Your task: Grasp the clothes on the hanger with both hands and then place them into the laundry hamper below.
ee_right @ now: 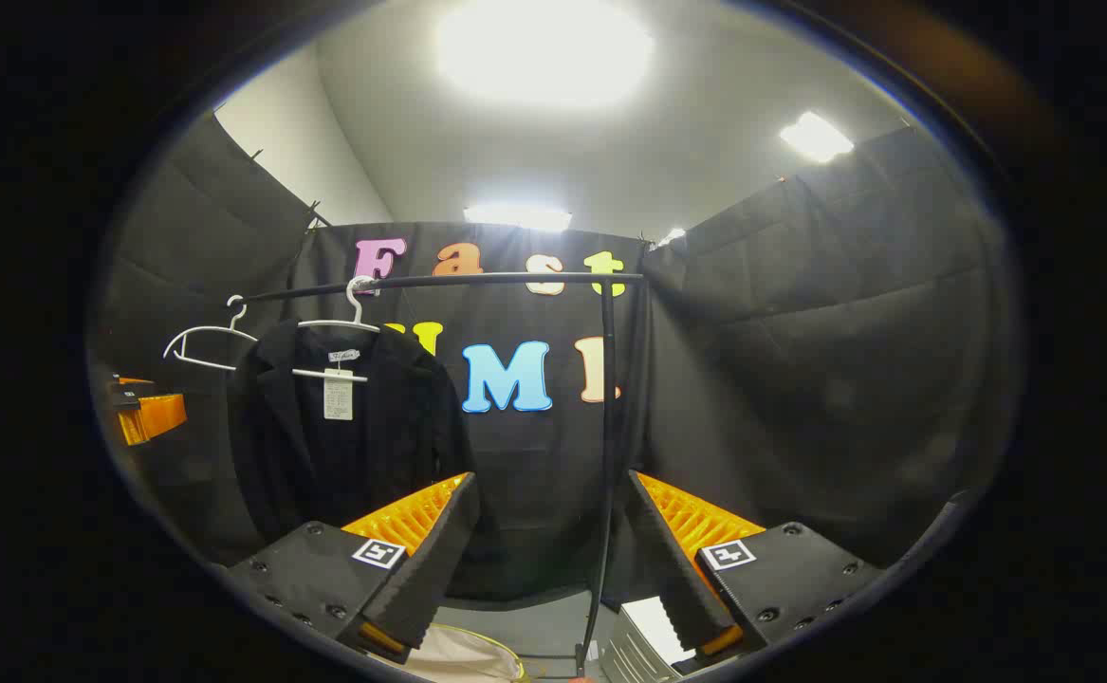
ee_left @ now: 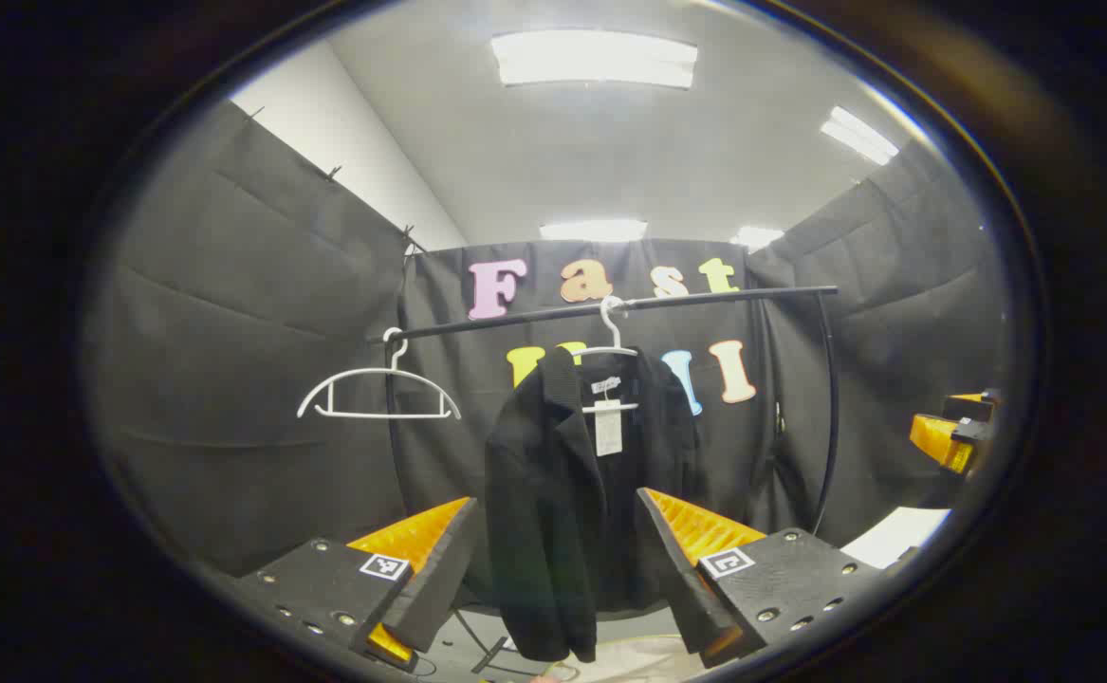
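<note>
A black jacket (ee_left: 553,493) hangs on a white hanger (ee_left: 610,346) from a black rail (ee_left: 705,296). My left gripper (ee_left: 558,560) is open; the jacket shows between its fingers but hangs farther off, untouched. In the right gripper view the jacket (ee_right: 325,446) hangs to the left, and my right gripper (ee_right: 553,550) stands open in front of the rail's upright post (ee_right: 605,427), holding nothing. A pale fabric edge (ee_right: 463,655) low down may be the hamper. Each gripper appears at the edge of the other's view: the right gripper (ee_left: 956,432) and the left gripper (ee_right: 145,413).
An empty white hanger (ee_left: 378,389) hangs at the rail's left end. Black cloth walls close the booth on three sides. A white slatted object (ee_right: 648,636) sits low by the post's foot. A thin cable lies on the grey floor (ee_left: 477,645).
</note>
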Demonstrator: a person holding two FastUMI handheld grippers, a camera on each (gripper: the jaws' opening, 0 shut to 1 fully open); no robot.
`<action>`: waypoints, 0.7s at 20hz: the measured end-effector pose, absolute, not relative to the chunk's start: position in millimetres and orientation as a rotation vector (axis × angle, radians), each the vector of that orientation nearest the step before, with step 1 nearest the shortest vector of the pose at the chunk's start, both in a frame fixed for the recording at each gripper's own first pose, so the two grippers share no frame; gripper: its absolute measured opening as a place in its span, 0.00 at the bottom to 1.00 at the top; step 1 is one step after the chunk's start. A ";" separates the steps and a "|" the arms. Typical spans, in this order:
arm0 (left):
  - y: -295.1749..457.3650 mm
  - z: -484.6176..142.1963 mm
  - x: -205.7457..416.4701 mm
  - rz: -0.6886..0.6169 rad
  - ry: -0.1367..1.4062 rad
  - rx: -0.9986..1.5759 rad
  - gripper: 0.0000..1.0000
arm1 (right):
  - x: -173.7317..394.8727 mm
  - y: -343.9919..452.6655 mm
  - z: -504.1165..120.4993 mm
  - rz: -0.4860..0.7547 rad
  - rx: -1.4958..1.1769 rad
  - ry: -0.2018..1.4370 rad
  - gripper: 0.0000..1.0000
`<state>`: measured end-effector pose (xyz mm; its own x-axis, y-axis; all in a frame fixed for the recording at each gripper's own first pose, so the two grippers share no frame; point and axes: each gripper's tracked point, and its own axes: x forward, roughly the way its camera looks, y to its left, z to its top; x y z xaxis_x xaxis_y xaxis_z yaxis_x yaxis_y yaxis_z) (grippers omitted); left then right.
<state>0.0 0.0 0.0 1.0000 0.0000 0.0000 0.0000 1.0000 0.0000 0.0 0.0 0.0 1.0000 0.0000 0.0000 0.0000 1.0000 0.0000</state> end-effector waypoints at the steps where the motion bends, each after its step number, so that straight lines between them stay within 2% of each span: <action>1: -0.7 0.1 1.3 -0.002 0.002 -0.001 0.96 | -0.7 -0.9 -0.5 -0.002 -0.001 0.001 0.97; 14: -2.3 -7.5 22.6 -0.021 0.007 -0.004 0.96 | 7.9 -3.5 -5.2 -0.027 0.007 0.001 0.98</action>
<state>22.6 -2.3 -7.5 0.9997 -0.0212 -0.0074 0.0212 0.9998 -0.0044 7.9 -3.5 -5.2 0.9996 -0.0274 -0.0011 0.0274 0.9996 0.0073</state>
